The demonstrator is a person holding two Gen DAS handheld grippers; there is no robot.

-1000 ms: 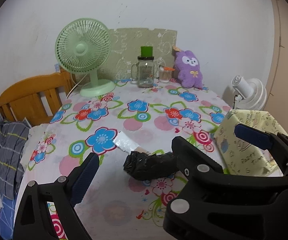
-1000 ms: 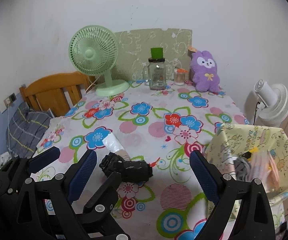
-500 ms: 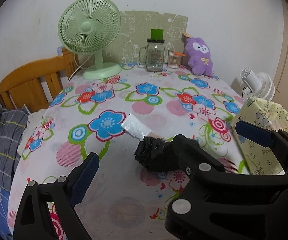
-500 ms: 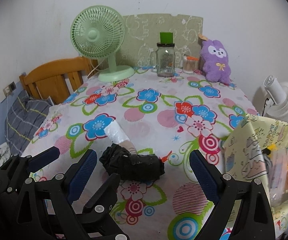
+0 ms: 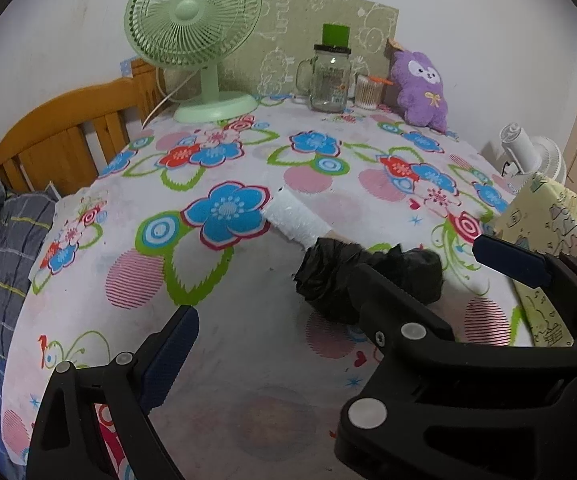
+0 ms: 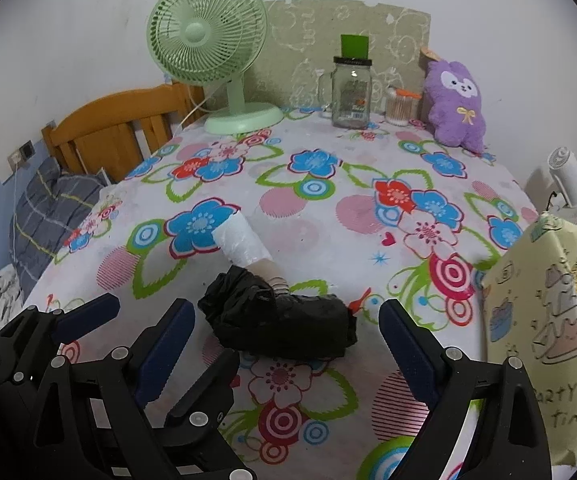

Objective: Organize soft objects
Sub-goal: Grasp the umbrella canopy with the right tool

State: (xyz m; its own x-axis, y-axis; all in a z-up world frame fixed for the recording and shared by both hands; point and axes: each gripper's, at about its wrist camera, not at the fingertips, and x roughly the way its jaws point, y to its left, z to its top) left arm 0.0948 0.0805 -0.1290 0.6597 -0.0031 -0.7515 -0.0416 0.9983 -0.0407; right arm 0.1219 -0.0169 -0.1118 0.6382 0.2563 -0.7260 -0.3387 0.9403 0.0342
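- Yellow printed fabric bin (image 6: 544, 320) is standing at the right edge of the counter (image 6: 328, 224); from the right wrist view its inside is barely showing, so contents cannot be told.
- One glass jar mug (image 6: 350, 94) with a black lid and a green cap is sitting at the far end of the counter; it is looking empty.
- One small clear pot of cotton swabs (image 6: 398, 110) is standing just beside the jar, between it and the plush.
- One black crumpled bag bundle (image 6: 284, 326) is lying on the flowered cloth near the front of the counter, touching one white plastic roll (image 6: 242, 240) that is angling away from it toward the far left.
- One purple plush toy (image 6: 454, 104) is sitting upright at the far right, against the wall.
- Fans: two in all. One green desk fan (image 6: 208, 36) is standing on the counter at far left; one white fan (image 6: 572, 184) is sitting off the counter, behind the bin.
- Right tool (image 6: 284, 340) is hovering with its blue pads wide apart, the black bundle lying between and just beyond them, untouched.
- Left tool (image 5: 332, 296) is showing wide-apart pads too, nothing clamped; in its own view the right tool's arm is crossing in front of the bundle (image 5: 368, 276).
- One wooden bed frame (image 6: 120, 128) and grey checked bedding (image 6: 48, 208) are showing left of the counter.
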